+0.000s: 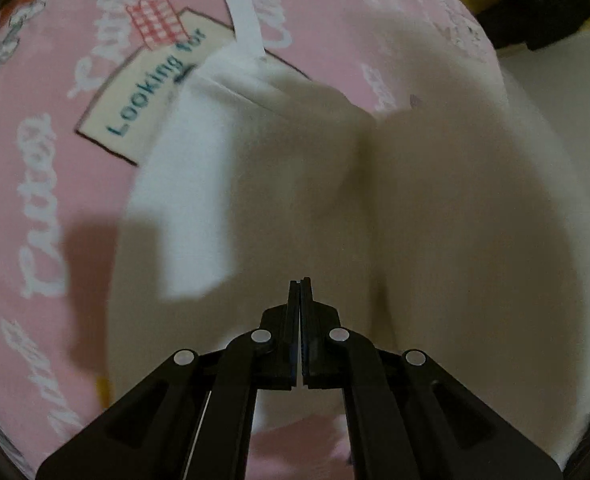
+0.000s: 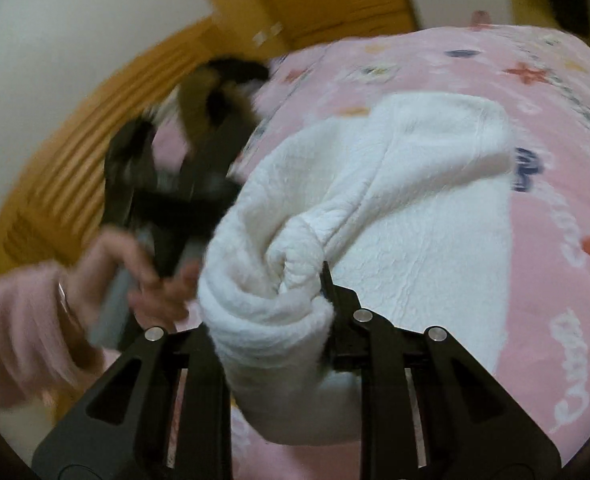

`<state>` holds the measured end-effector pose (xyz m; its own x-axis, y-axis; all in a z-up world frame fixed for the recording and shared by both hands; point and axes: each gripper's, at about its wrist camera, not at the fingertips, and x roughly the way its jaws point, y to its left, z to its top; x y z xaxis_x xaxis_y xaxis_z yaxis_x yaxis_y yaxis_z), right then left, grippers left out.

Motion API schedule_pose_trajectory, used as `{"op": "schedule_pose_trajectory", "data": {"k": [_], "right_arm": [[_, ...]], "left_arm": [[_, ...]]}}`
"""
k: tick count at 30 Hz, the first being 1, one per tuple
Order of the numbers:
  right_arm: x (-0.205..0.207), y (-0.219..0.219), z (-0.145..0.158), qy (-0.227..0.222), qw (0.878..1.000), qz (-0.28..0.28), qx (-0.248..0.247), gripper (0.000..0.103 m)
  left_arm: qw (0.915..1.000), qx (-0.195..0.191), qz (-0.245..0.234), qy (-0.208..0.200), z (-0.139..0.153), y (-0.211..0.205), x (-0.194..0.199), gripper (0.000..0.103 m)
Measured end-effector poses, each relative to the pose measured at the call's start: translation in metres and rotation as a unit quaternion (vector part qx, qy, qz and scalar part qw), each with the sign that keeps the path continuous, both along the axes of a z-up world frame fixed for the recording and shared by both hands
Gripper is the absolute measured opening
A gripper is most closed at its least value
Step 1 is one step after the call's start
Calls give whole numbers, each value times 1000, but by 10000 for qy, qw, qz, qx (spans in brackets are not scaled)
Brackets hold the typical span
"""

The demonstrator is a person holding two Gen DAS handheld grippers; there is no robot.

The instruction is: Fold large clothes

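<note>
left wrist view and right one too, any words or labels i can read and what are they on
"Looking for": teal print on a cream panel of the pink bedsheet, the rest covered by the white garment.
White cursive script repeated across the sheet: too blurred to read.
Right wrist view: white script on the sheet, unreadable.

Crinkled white cloth garment [image 2: 395,208] on soft printed pink bedspread [image 2: 555,140].

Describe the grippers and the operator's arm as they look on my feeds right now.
Both grippers, left gripper and right gripper, are matte black linkage frames with round silver pivot pins and triangular cutouts. The left hand wears a fuzzy pink sleeve and a wrist bangle.
</note>
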<state>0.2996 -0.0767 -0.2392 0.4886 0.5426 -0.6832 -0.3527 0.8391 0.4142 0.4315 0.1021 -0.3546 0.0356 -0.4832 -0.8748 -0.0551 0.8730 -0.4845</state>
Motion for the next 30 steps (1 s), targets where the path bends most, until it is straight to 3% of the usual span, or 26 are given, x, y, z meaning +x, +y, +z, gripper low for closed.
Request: {"op": "schedule_pose_trajectory", "data": {"k": [6,9,13,14,17,19,22,24,25,26,30], "right_arm": [[-4,67,-56,303,9959,610,-604,20],[-10,84,-67,265,9945,737,-697,20],[-17,103,-56,-101,9921,916,-853,20],[-17,107,-59,-133,9909,964,-925,20],[-18,131,-105,72,9804,1164,-1588,20],[-21,134,-124,120,9767,1186,-1782,20],[-35,148,-129,-296,9661,1317,-2202,22],[-35,149,-126,-424,9635,1238,-2338,30],[-37,145,-124,-445,9650,1190,-2294,46],[-39,144,-118,-441,9678,1187,-2174,54],[-43,131,-97,-339,9735,1141,-1955,59]], "left_arm": [[9999,-51,-79,46,-19,41,9,1],[9998,-70,-98,182,-35,51,20,1],[9988,-188,-286,-355,-10,50,28,1],[9984,-19,-334,-455,-4,49,31,1],[9981,380,-154,-452,0,61,33,1],[9970,415,-83,-655,12,68,30,1],[9963,178,-156,-826,23,69,20,1],[9975,131,-351,-596,8,60,13,1],[9977,222,-408,-490,-2,57,11,1],[9979,290,-437,-389,-11,57,6,1],[9997,130,-89,-170,-27,75,-19,1]]}}
